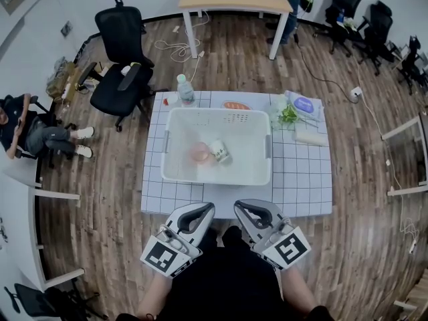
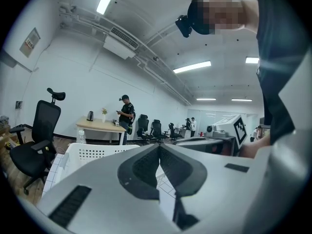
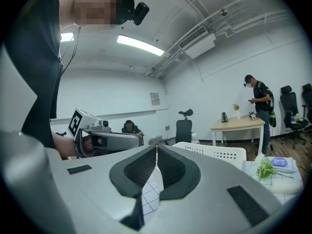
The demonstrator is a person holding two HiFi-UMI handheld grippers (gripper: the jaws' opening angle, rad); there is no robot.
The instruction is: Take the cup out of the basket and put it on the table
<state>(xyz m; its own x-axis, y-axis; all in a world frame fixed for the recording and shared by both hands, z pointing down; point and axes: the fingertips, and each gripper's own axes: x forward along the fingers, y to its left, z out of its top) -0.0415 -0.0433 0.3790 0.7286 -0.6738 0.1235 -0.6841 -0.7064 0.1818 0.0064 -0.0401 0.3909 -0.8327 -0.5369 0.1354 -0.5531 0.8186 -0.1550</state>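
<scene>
A white plastic basket (image 1: 175, 146) stands in the middle of a low table (image 1: 304, 179) covered with a white grid cloth. Inside it a white printed cup (image 1: 219, 151) lies on its side next to a pink cup-like thing (image 1: 199, 154). My left gripper (image 1: 207, 208) and right gripper (image 1: 239, 206) hover side by side just in front of the table's near edge, short of the basket. Both are shut and hold nothing. The left gripper view shows the left gripper (image 2: 159, 146) with jaws meeting and the basket's rim (image 2: 92, 152) beyond. The right gripper (image 3: 156, 147) is likewise closed tip to tip.
A water bottle (image 1: 184, 87), an orange packet (image 1: 235, 105), green leaves (image 1: 287, 114), a blue pack (image 1: 304, 104) and a folded white cloth (image 1: 311, 136) lie behind and right of the basket. A black office chair (image 1: 124, 59) stands far left. A seated person (image 1: 27, 129) is at the left.
</scene>
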